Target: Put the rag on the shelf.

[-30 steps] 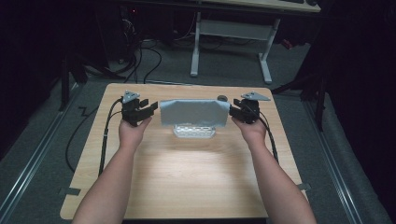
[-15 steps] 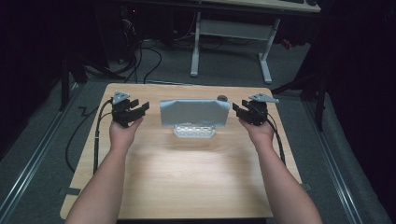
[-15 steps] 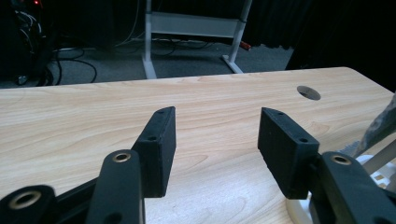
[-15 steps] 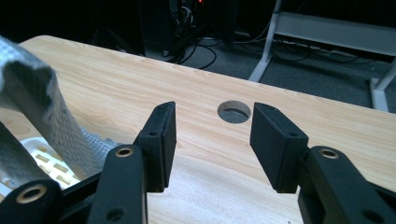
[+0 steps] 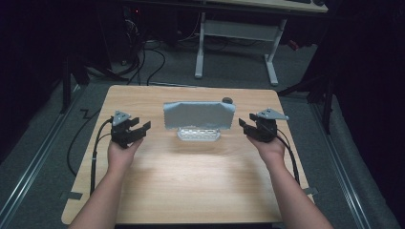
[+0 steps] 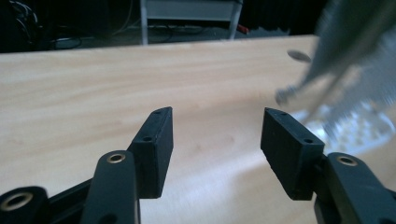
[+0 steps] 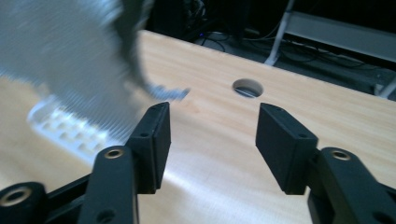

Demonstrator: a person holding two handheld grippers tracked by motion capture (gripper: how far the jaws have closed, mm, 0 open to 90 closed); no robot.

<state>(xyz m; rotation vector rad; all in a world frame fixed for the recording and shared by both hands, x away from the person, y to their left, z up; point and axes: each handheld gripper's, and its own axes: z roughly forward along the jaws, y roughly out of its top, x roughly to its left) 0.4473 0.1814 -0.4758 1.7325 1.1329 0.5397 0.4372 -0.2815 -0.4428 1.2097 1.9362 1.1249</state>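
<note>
Standing grey panel (in white rack)

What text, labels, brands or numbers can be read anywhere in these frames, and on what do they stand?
None can be read.
The grey panel standing on the white perforated base shows no print.
The wooden table bears no marks.
The left hand-held gripper and right hand-held gripper, both open, show no lettering.
Both gripper views blur the panel.

Wooden table: white rack holding grey sheet.
</note>
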